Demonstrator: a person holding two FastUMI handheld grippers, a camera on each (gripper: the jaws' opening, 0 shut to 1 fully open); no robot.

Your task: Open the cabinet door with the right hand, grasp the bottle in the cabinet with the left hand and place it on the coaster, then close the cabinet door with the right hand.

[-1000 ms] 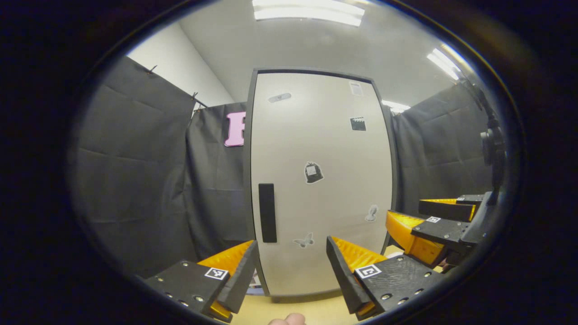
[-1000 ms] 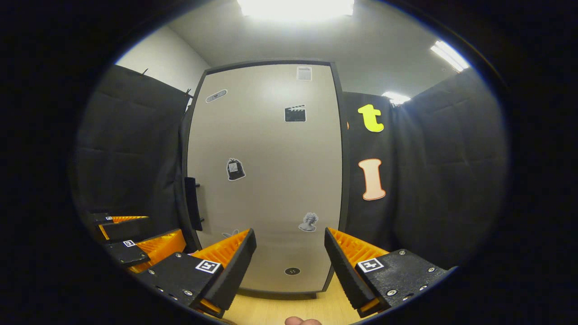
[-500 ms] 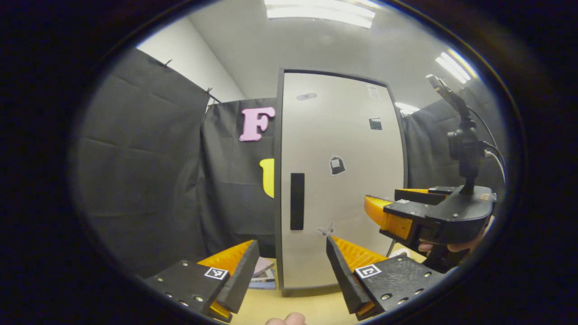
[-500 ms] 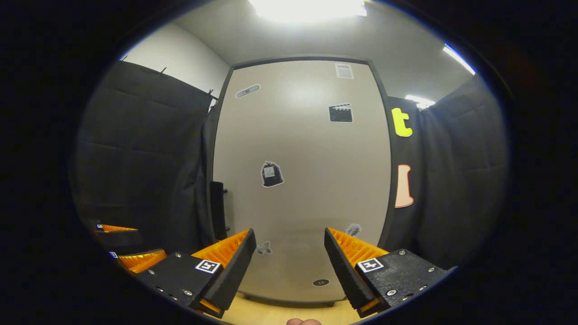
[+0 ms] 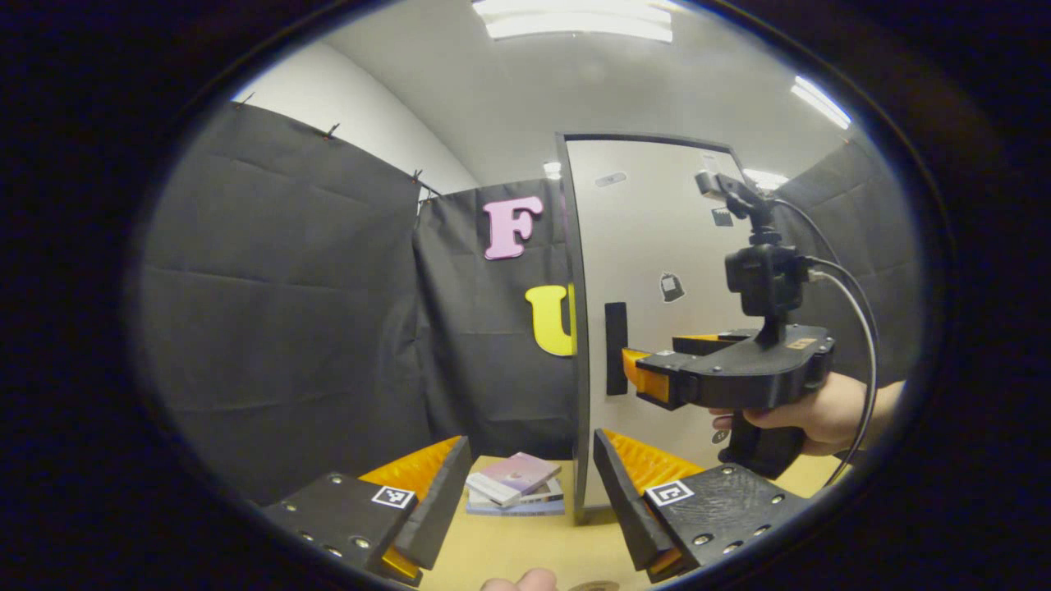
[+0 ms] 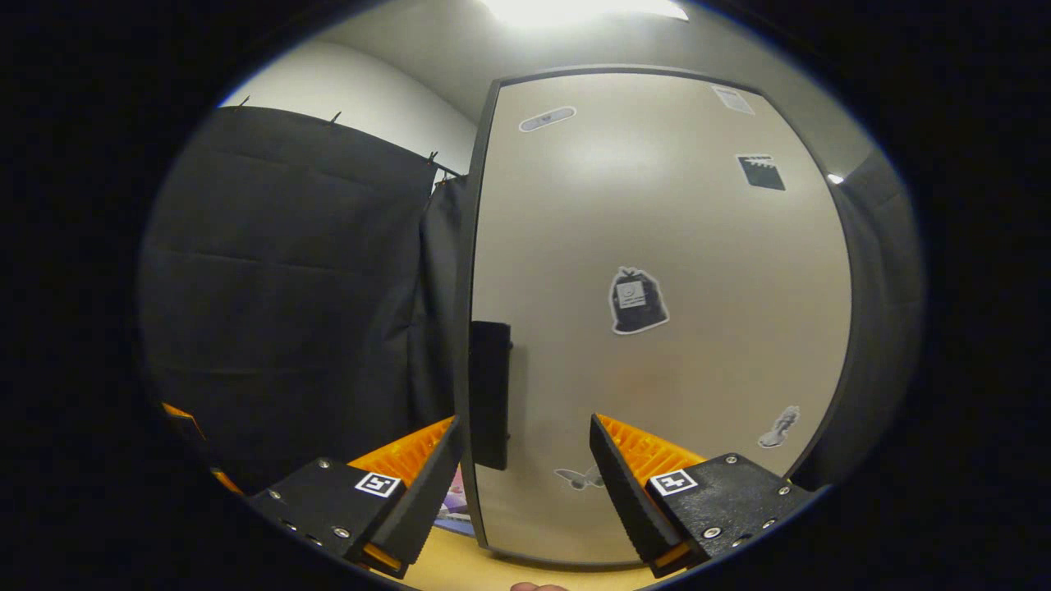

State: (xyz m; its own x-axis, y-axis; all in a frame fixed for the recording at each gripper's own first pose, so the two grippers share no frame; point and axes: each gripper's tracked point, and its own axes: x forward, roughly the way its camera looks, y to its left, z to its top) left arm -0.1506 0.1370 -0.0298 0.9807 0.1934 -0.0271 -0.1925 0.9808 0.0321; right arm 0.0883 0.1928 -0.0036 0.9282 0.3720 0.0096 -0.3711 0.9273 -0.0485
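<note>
The cabinet door (image 6: pixel 657 328) is shut, so the step now is to open it with the right tool (image 6: pixel 525 472). The right tool is spread wide and grips nothing. The dark handle (image 6: pixel 490 394) stands up tall on the door's left edge, just ahead of the tool and a little to the left of the gap between its fingers. In the left gripper view, the right tool (image 5: pixel 636 373) sits in a hand (image 5: pixel 821 414) and its front end is very near the handle (image 5: pixel 616 349).

To do this well, slide the right tool a bit to its left so the handle sits right in the middle of the gap. Push in until the fingers reach both sides of the handle, then squeeze. Pull slowly, and let the tool swing round with the door, since the hinge looks to be on the far right side.

The left tool (image 5: pixel 530 484) is also spread wide with nothing in it. It hangs low over the tabletop (image 5: pixel 525 546), with some books (image 5: pixel 516 484) just ahead. It should keep back so the door does not bump it.

The bottle must be behind the door, so I cannot tell where it stands.
</note>
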